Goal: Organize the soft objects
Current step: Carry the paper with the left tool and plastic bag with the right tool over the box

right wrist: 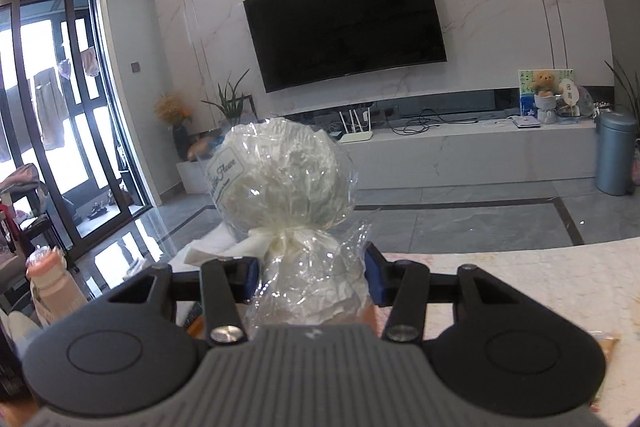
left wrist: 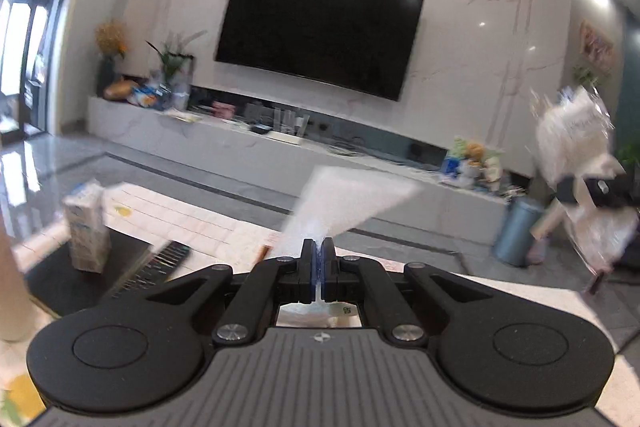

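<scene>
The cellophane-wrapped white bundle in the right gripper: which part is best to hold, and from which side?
Grip the cellophane-wrapped bundle below its tied neck, from the tail end, as the right gripper does. The ball above the knot is bulky, and the knot probably stops it slipping.

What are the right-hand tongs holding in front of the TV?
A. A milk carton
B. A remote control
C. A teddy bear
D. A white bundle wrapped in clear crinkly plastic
D: in the right wrist view the right tongs clamp a white bundle in clear plastic, tied at the neck just above the pads.
</scene>
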{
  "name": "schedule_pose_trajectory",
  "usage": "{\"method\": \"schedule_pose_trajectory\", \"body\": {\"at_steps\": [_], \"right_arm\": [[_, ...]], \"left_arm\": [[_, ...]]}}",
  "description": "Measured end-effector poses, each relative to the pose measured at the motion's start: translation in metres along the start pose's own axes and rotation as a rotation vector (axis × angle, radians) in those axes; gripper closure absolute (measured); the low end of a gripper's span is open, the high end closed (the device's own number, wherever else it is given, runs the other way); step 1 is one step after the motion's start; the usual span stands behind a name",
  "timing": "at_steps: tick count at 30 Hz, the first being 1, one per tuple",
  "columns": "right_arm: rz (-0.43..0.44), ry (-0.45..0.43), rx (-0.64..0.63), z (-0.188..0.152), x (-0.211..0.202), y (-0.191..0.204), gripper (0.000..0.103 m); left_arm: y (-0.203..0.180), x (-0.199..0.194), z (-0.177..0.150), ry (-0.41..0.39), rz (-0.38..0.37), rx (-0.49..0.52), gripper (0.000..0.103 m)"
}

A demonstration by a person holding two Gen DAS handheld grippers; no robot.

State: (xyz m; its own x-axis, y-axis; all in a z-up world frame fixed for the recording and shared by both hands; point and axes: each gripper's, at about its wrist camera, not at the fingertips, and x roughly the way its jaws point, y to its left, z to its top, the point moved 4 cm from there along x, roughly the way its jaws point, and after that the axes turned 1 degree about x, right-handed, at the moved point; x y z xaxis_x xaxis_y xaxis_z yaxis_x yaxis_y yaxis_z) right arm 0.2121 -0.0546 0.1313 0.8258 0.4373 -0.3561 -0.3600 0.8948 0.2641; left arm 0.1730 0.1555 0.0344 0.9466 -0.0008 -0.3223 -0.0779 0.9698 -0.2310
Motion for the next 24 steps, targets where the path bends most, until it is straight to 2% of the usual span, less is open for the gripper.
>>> {"method": "schedule_pose_trajectory", "body": {"at_steps": [4, 8, 11, 16, 18, 21, 24], "right_arm": [[0.029, 0.015, -0.02, 0.005, 0.025, 0.022, 0.054], [0.008, 0.057, -0.045, -0.001, 0.052, 0.034, 0.054], [-0.002, 0.145, -0.044, -0.017, 0.076, 0.031, 0.054], [-0.047, 0.269, -0.025, -0.042, 0.114, 0.024, 0.054], [-0.078, 0.283, -0.044, -0.051, 0.124, 0.022, 0.054], [-0.122, 0.327, -0.113, -0.066, 0.138, 0.02, 0.054], [-0.14, 0.366, -0.15, -0.079, 0.147, 0.018, 0.054]], "left_arm": [[0.009, 0.012, -0.001, 0.027, -0.007, -0.015, 0.101], [0.016, 0.023, -0.005, 0.038, -0.065, -0.074, 0.101], [0.023, 0.029, -0.01, 0.073, -0.083, -0.133, 0.101], [0.031, 0.042, -0.023, 0.201, -0.054, -0.182, 0.101], [0.033, 0.044, -0.03, 0.209, -0.045, -0.206, 0.101], [0.03, 0.05, -0.038, 0.258, -0.001, -0.162, 0.102], [0.026, 0.056, -0.047, 0.365, 0.003, -0.128, 0.101]]}}
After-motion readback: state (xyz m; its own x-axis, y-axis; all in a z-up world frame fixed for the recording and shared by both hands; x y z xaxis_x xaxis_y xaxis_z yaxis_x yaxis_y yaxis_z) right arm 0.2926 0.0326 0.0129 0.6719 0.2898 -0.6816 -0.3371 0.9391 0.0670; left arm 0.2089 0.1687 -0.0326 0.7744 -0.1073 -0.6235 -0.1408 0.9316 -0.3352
